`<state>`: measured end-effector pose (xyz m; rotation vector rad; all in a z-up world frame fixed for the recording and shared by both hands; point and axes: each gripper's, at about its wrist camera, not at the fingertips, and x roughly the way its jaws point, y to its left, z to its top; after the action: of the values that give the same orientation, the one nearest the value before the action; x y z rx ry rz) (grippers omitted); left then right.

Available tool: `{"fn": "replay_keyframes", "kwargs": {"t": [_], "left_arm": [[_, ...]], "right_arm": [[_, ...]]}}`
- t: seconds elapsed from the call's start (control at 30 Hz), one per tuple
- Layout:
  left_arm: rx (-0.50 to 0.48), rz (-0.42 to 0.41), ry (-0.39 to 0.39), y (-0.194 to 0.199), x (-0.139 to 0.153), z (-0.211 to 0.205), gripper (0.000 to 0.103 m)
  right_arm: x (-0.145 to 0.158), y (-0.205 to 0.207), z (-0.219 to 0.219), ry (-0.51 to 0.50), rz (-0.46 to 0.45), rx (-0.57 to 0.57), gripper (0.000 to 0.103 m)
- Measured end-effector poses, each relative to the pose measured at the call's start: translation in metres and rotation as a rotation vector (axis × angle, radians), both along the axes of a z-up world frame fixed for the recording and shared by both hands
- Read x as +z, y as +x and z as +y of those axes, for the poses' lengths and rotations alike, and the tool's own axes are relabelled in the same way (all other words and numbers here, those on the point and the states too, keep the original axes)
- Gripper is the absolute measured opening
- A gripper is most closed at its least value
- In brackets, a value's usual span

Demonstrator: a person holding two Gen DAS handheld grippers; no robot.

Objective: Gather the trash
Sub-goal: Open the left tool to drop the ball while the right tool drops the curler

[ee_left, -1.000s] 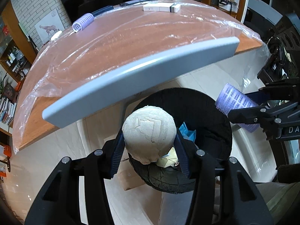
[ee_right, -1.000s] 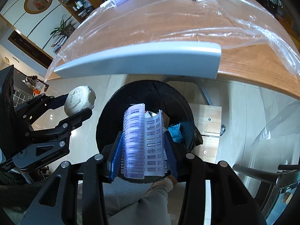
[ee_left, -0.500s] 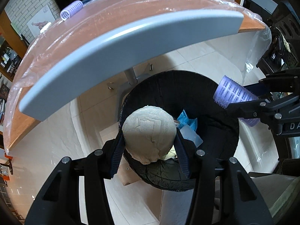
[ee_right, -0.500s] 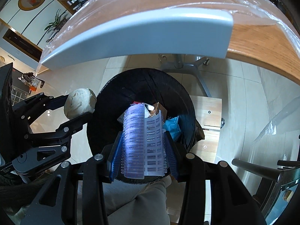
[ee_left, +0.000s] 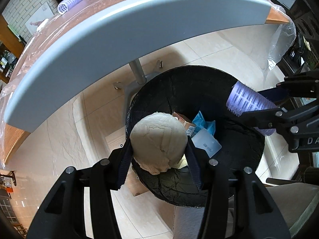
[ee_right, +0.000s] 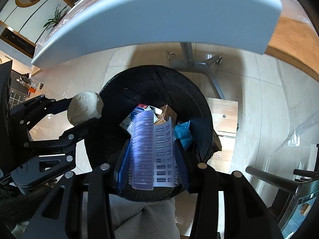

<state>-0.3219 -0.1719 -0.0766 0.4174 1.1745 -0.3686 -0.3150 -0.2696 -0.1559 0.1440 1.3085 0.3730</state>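
While both claws hang over the bin, this is how things lie.
Left gripper [ee_left: 159,149]: pinching a crumpled off-white paper ball [ee_left: 158,142] above the near left rim of the bin.
Right gripper [ee_right: 152,155]: pressed on a lilac hair roller [ee_right: 153,151], squashed between the pads, above the near side of the bin.
Bin [ee_left: 249,159]: round, lined with a black bag, on the floor below the table edge; inside lie a blue wrapper [ee_left: 205,123], a small carton [ee_left: 185,124] and a clear plastic piece [ee_left: 207,144].
Table [ee_left: 139,20]: wooden top with a grey front edge, covered with clear plastic sheet; a second lilac roller [ee_left: 69,3] lies at its far left.
Floor [ee_left: 59,139]: pale glossy tiles; the table's grey pedestal base [ee_right: 191,59] stands beyond the bin.
Room: white brick wall far left in the left view; shelves and a plant [ee_right: 53,21] far left in the right view.
Person: grey trouser leg [ee_right: 143,219] at the near edge.
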Motion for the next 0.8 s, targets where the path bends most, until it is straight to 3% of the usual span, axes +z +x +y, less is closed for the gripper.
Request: {"fn": "replay_keyframes", "kwargs": {"t": [0.47, 0.5, 0.57, 0.8], "left_arm": [[-0.018, 0.023, -0.008, 0.007, -0.002, 0.004, 0.053], [-0.016, 0.023, -0.006, 0.007, -0.002, 0.004, 0.054], [0.002, 0.007, 0.009, 0.009, -0.003, 0.005, 0.076], [0.010, 0.002, -0.034, 0.007, 0.009, 0.011, 0.076]], "right_arm": [[-0.010, 0.001, -0.002, -0.008, 0.024, -0.021, 0.044], [-0.010, 0.001, -0.003, -0.008, 0.025, -0.029, 0.046], [-0.009, 0.001, -0.006, -0.005, 0.020, -0.047, 0.063], [0.012, -0.003, -0.020, 0.008, -0.031, -0.080, 0.071]]}}
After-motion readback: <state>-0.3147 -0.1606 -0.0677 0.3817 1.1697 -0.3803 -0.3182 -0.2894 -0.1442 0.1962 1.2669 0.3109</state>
